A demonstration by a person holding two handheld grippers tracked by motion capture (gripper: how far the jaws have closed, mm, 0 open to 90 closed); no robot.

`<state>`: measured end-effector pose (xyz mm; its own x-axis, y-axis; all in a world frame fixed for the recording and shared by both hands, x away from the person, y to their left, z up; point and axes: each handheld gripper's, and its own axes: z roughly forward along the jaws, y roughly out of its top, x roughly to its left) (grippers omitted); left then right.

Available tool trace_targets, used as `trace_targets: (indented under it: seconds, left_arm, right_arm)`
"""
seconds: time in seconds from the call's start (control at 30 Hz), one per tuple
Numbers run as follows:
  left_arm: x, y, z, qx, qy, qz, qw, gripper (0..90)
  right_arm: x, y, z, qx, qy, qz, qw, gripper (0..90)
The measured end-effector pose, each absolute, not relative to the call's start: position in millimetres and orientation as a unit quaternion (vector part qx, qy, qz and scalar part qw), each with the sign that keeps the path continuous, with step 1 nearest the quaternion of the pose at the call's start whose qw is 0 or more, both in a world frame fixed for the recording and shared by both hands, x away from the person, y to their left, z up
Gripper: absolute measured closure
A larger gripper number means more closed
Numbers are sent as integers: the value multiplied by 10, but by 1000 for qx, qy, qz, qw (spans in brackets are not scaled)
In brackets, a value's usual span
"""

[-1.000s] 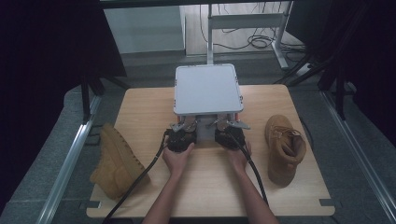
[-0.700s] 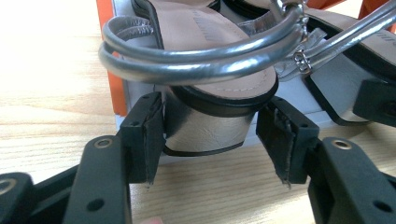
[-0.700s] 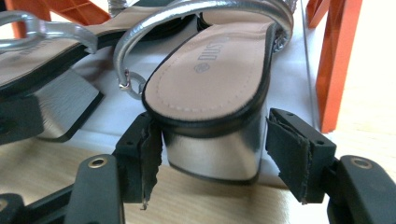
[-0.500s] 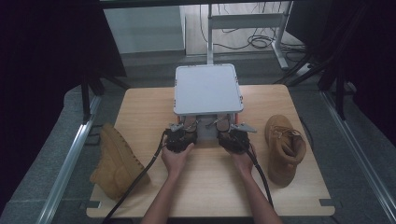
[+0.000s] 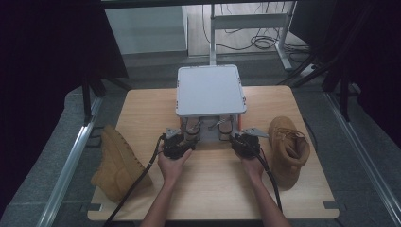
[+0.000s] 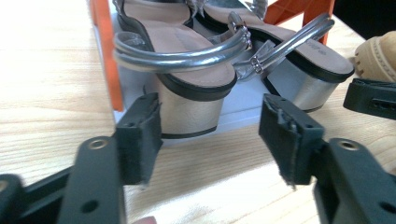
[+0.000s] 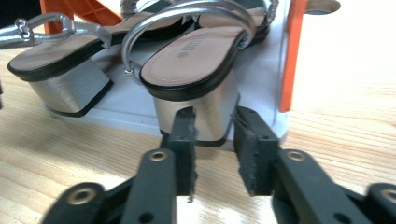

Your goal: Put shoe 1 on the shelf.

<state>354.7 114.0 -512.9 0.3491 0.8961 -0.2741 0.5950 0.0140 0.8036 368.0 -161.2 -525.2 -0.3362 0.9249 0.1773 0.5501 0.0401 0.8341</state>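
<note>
High view: a tan boot (image 5: 118, 163) lies at the table's left edge. The left gripper (image 6: 210, 135) stands spread before a silver block-heeled sandal (image 6: 187, 79) on the white rack shelf (image 6: 243, 100). The right gripper (image 7: 215, 140), jaws just narrowed with nothing between them, fronts the other sandal's heel (image 7: 201, 109).

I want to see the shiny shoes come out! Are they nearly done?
Nothing done yet: both silver sandals sit on the shoe rack's shelf. In hand: left gripper open before one heel, fingers just narrowed slightly; right gripper's fingers just closing, nothing between them. Left, probably: grasping and moving the sandals.
</note>
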Motion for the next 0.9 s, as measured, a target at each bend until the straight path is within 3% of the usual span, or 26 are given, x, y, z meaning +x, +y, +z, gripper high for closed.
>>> trace_targets:
  seconds: [0.4,0.67,0.9]
  left_arm:
    - [3497,1248,-5131,672,566,182,441,788]
    - [3590,1248,-5243,667,579,178,434,878]
    - [3675,1229,-5275,671,576,174,433,892]
  right_arm:
    - [3654,-1708,-5224,542,684,442,210,888]
    - [3701,-1736,-5255,551,676,443,205,889]
    - [3763,-1696,-5258,555,676,442,198,889]
